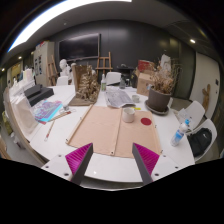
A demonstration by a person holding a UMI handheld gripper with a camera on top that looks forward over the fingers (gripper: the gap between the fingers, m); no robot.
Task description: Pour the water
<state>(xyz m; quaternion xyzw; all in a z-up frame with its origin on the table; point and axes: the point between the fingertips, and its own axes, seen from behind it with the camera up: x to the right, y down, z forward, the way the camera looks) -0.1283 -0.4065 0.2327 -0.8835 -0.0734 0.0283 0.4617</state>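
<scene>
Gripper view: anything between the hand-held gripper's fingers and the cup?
Only the bare brown mat on the white table lies between the open hand-held gripper and the cup.

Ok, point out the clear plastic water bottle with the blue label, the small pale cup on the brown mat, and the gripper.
Clear plastic water bottle (180,131), gripper view, blue label.
Small pale cup (128,114), gripper view, side wall.
Gripper (113,158), gripper view, midway between open fingertips.

On the desk (40,150), a board (108,130) lies just ahead of the gripper (113,160), whose fingers stand apart with nothing between them. A cup (128,114) stands at the board's far right corner, a lid (146,121) just right of it. A bottle (180,133) stands near the desk's right edge. A plant pot (159,99) sits behind the lid. Books (38,95) lie at the left edge.
</scene>
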